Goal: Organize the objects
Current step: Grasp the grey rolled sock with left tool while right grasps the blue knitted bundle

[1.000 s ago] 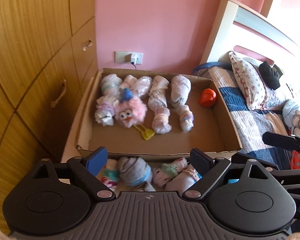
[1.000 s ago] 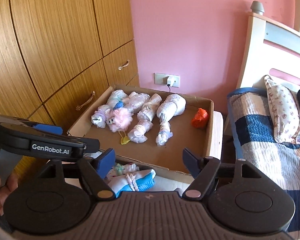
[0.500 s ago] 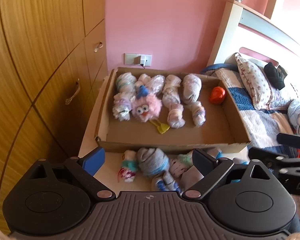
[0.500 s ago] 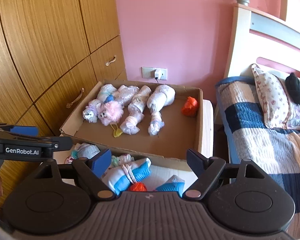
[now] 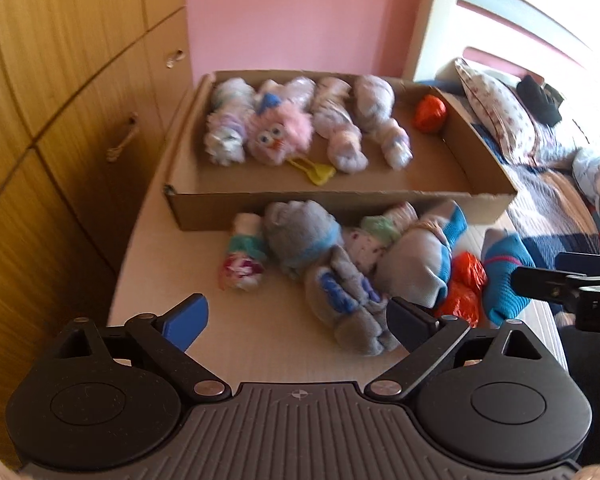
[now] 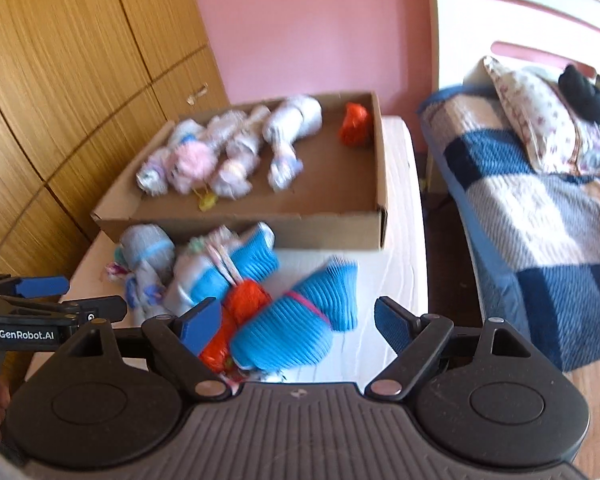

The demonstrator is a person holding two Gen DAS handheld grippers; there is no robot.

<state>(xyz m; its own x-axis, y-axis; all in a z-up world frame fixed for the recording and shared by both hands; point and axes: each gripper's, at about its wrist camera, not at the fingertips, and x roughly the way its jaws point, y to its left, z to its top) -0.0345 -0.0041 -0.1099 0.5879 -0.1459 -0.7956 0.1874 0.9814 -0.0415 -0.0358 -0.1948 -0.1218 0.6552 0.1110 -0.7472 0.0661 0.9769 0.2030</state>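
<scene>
A low cardboard box (image 5: 340,200) (image 6: 260,232) on the white table holds rolled sock bundles, a pink fluffy toy (image 5: 280,136) and an orange ball (image 5: 430,114). In front of it lies a loose pile: a grey roll with a blue band (image 5: 300,236), a grey roll with blue marks (image 5: 340,296), an orange bundle (image 6: 244,300) and a blue ribbed sock bundle (image 6: 300,320). My left gripper (image 5: 296,318) is open just short of the grey roll with blue marks. My right gripper (image 6: 296,320) is open with the blue ribbed bundle between its fingers, untouched.
A wooden wardrobe (image 5: 60,120) with drawer handles runs along the left. A bed with a checked quilt (image 6: 540,220) and a flowered pillow (image 6: 540,128) stands right of the table. The table top (image 5: 260,340) shows bare wood near the left gripper.
Both grippers have come down and closer to the loose pile in front of the box. Their jaws stand a little wider than a second ago.
</scene>
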